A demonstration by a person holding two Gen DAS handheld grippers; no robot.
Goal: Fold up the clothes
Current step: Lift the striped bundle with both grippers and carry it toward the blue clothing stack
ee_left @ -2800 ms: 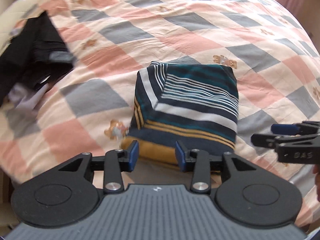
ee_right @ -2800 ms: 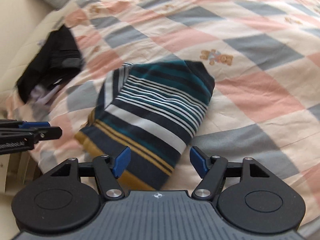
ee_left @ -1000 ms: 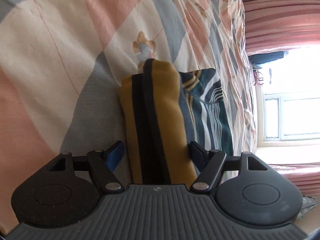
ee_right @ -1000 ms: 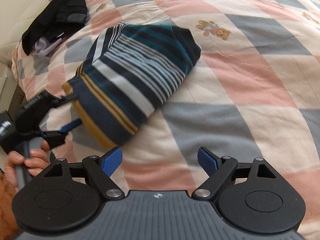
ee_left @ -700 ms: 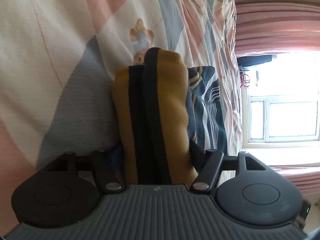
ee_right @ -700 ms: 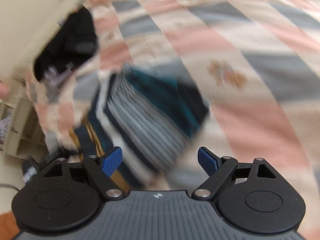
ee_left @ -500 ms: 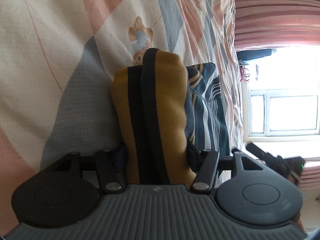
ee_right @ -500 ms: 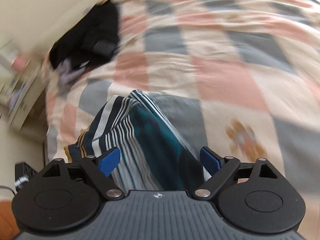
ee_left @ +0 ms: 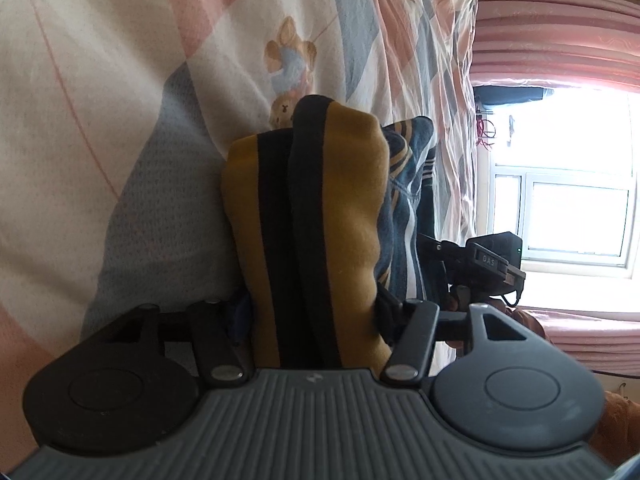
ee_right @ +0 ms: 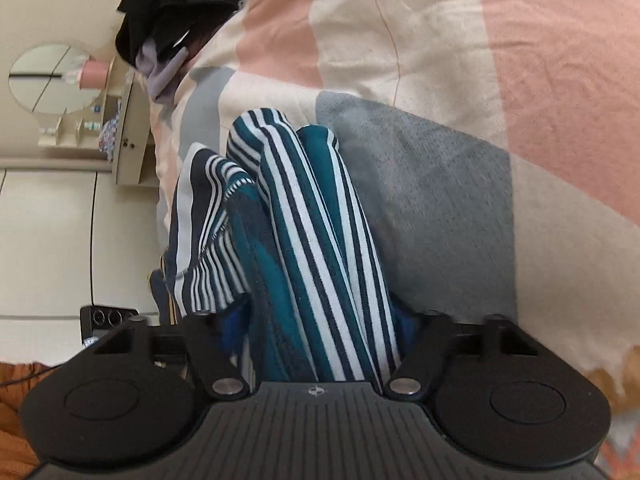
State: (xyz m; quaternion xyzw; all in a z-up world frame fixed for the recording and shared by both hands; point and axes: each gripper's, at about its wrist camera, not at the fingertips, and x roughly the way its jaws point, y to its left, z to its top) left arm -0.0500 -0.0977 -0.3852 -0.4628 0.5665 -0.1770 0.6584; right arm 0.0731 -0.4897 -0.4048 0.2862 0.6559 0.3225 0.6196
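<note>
A folded striped garment lies on the checked bedspread [ee_left: 120, 120]. Its mustard-and-black end [ee_left: 320, 200] fills the gap of my left gripper [ee_left: 312, 312]. The jaws are closing and both pads press into the cloth. The teal, navy and white striped end [ee_right: 304, 220] sits between the fingers of my right gripper [ee_right: 320, 324]. Those jaws are also closing, and their blue pads squeeze the fold from both sides. In the left wrist view the right tool's black body [ee_left: 492, 258] shows past the garment's far end.
A heap of black clothes [ee_right: 180, 4] lies on the bed near its edge. Beyond it stands a cream dressing table with a round mirror [ee_right: 48, 80]. Pink curtains and a bright window [ee_left: 560, 208] lie past the bed. An orange sleeve [ee_right: 16, 400] shows low left.
My right gripper swung across the bed to the garment's teal end and its jaws narrowed onto it. The left jaws narrowed on the mustard end and sank slightly.
</note>
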